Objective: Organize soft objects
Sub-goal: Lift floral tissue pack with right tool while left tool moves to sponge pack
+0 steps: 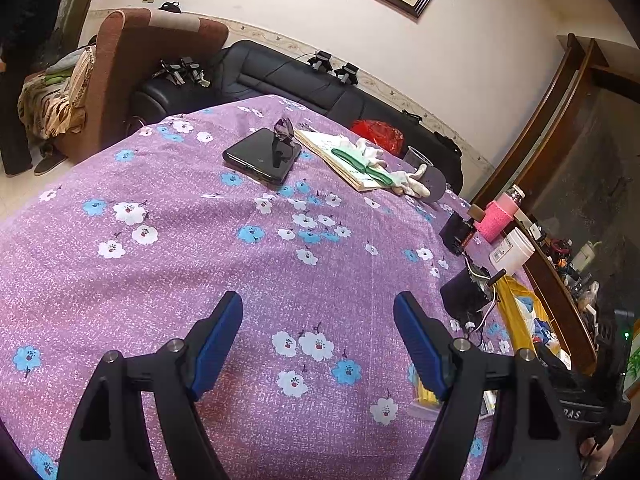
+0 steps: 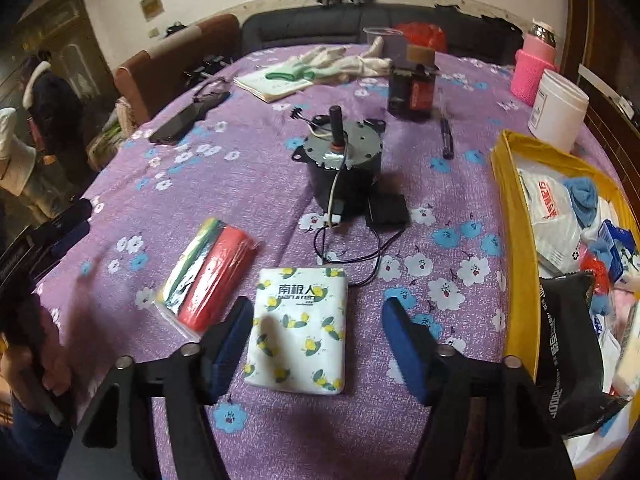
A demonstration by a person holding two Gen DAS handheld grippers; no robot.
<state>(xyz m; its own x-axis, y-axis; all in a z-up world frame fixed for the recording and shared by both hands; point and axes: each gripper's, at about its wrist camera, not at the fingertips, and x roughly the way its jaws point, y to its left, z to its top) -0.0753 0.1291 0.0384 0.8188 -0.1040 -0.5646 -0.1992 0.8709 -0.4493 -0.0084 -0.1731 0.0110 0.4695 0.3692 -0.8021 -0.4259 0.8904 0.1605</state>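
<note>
The right gripper is held wide open w/ nothing gripped; the tissue pack lies flat on the purple floral cloth between the blue pads, nearer the left pad than the right. The left gripper is likewise spread wide & empty, over bare cloth.

Risks, as judged: if the jaws are closed off-centre, the pack could be pushed sideways or pinched at one corner only & sag or slip, since it is soft. The black cable from the motor loops just behind the pack's far edge; a deep reach could snag it & drag the motor. The bagged red roll sits just left of the pack & could be nudged by the left pad. Cloth may be bunched up by low fingertips.

Room: the yellow box, already full of soft items, stands to the right, w/ a strip of open cloth between it & the pack; its near wall must be cleared on the way in. The white gloves are seen far back on a notebook, beside a phone, near the table's far edge. Wide free cloth is left ahead of the left gripper.
</note>
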